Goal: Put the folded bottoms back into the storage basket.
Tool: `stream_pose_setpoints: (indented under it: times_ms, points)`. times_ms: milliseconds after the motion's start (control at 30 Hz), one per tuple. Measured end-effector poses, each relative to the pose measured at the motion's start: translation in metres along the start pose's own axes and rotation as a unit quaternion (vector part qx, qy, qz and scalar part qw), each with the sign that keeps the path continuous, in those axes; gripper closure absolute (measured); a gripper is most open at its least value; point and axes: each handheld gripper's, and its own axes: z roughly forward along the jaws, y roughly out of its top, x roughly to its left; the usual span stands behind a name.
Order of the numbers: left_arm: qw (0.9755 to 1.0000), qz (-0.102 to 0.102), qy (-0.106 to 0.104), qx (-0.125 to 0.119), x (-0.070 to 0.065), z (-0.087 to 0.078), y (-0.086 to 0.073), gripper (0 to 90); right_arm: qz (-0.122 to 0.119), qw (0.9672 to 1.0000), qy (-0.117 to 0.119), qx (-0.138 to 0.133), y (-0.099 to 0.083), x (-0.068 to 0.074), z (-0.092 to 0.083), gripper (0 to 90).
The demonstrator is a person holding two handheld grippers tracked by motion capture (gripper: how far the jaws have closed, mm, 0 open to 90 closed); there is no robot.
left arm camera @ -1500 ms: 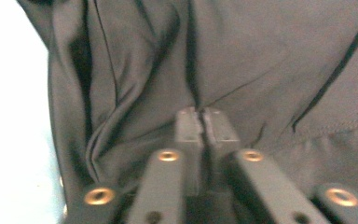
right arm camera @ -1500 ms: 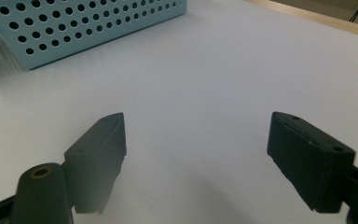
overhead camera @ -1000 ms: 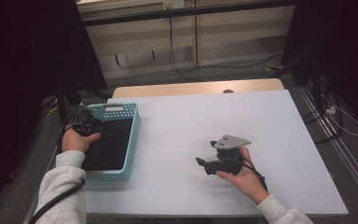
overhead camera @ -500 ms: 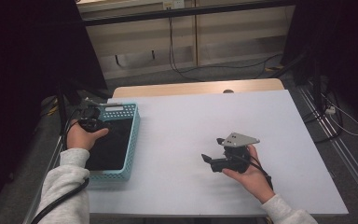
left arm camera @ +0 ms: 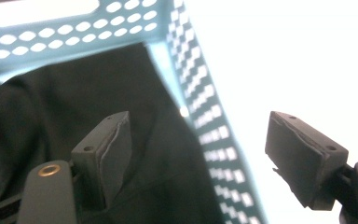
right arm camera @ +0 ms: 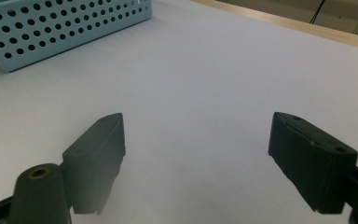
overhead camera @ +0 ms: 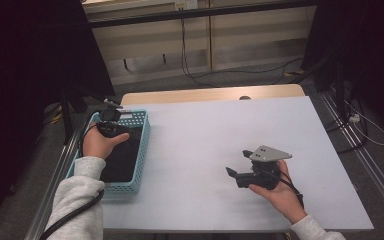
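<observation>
A light blue perforated basket stands at the table's left edge with a black cloth lying in it. My left gripper hovers over the basket's far end. In the left gripper view the jaws straddle the basket's wall above the black cloth. They have just been opening and hold nothing. My right gripper hangs over the white table at the right, pointing left. It stands open with only bare tabletop between the fingers.
The basket lies far to the left of the right gripper. A wooden strip borders the table's far edge. Cables run across the floor behind, and metal rails lie along the table's right side.
The left hand has lifted and shifted right over the basket, with its jaws wider apart. The right gripper has drifted a little to the right.
</observation>
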Motion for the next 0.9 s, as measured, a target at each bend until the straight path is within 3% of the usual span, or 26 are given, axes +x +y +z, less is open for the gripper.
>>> stream_pose_setpoints:
  times_ms: [367, 633, 667, 833, 900]
  points:
    - [0.9983, 0.043, -0.04, -0.001, -0.04, 0.01, 0.006, 20.1, 0.01, 0.9999, -0.009, 0.009, -0.012, -0.015, -0.012, 18.1]
    - [0.9964, 0.063, -0.056, -0.011, -0.055, 0.013, 0.003, 19.8, 0.012, 0.9998, -0.011, 0.01, -0.016, -0.02, -0.02, 18.0]
    - [0.9958, 0.064, -0.065, -0.012, -0.058, 0.014, 0.002, 19.7, 0.014, 0.9998, -0.012, 0.008, -0.017, -0.022, -0.023, 18.0]
    - [0.9949, 0.079, -0.061, -0.011, -0.066, 0.017, 0.001, 19.6, 0.017, 0.9997, -0.016, 0.009, -0.019, -0.025, -0.026, 17.8]
    - [0.9944, 0.079, -0.069, -0.012, -0.07, 0.019, 0.0, 19.6, 0.017, 0.9997, -0.014, 0.011, -0.021, -0.026, -0.027, 17.8]
